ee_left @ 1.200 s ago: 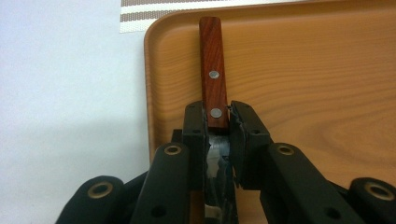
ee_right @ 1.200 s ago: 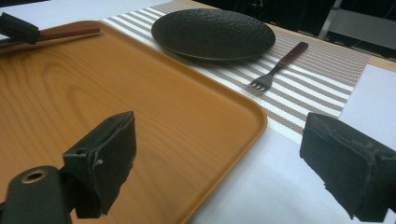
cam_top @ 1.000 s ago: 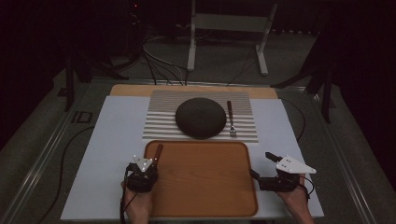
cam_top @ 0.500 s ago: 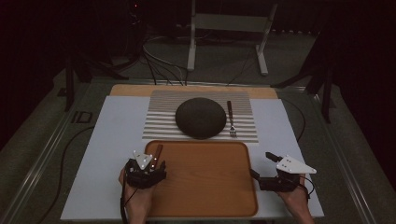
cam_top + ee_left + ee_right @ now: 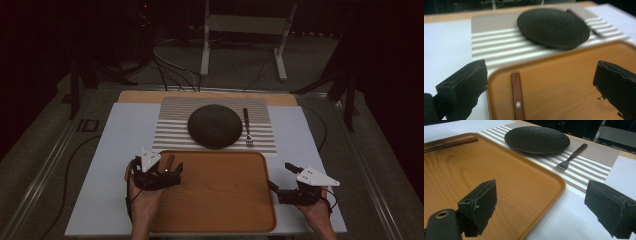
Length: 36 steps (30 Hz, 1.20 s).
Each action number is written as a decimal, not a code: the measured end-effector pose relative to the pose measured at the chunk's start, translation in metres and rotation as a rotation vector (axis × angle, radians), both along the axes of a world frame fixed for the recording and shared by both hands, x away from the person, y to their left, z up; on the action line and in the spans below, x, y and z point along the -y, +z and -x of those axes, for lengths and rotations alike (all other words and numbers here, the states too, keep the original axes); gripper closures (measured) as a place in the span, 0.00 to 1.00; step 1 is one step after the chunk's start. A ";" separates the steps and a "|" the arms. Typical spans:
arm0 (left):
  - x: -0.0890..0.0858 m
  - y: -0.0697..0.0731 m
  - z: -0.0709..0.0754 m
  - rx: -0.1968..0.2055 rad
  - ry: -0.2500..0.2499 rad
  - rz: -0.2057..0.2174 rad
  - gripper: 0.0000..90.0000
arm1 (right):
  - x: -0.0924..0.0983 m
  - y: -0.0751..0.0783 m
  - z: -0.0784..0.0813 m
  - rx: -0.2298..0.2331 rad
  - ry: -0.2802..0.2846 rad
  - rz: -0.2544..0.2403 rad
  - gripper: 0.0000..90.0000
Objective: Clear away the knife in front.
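High view, near to far: two hands enter from the bottom edge, each holding a two-jaw gripper. The left gripper (image 5: 159, 172) sits over the near-left corner of a wooden tray (image 5: 220, 200), its jaws spread wide, and a wooden-handled knife (image 5: 169, 162) lies on the tray just inside the left rim, directly at this gripper's front. The right gripper (image 5: 282, 177) rests beside the tray's right rim over the white table cover (image 5: 115, 150), jaws likewise wide apart and closed on nothing. Left gripper view: the knife handle (image 5: 517, 97), with one pale rivet showing, runs up from the bottom edge between the two black jaws, nearer the left jaw and touching neither; the tray rim (image 5: 529, 65) curves just beyond it. Right gripper view: the tray's corner (image 5: 560, 183) lies between the open jaws, and the knife (image 5: 451, 143) appears far across the tray along its opposite rim. Beyond the tray, a striped placemat (image 5: 172, 132) carries a dark textured plate (image 5: 215, 125) at its centre, with a wooden-handled fork (image 5: 247, 127) just right of the plate, tines toward the tray. Farther back, a bare wooden table edge (image 5: 145, 96) is seen, then cables and a white metal stand (image 5: 245, 25) on the dark floor.
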State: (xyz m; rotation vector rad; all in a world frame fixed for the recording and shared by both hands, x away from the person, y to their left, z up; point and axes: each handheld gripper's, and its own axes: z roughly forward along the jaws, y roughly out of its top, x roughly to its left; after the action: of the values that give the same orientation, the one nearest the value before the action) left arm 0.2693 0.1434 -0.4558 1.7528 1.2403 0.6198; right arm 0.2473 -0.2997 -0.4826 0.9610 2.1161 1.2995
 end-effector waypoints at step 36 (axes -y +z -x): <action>-0.085 0.005 -0.008 0.126 -0.002 0.013 0.00 | 0.002 0.002 0.001 0.021 -0.015 -0.019 0.12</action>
State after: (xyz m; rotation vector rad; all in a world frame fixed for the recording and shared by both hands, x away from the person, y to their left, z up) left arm 0.2773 0.2283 -0.4505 1.6772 1.1533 0.7087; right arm 0.2463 -0.3012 -0.4807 0.9658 2.0804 1.3192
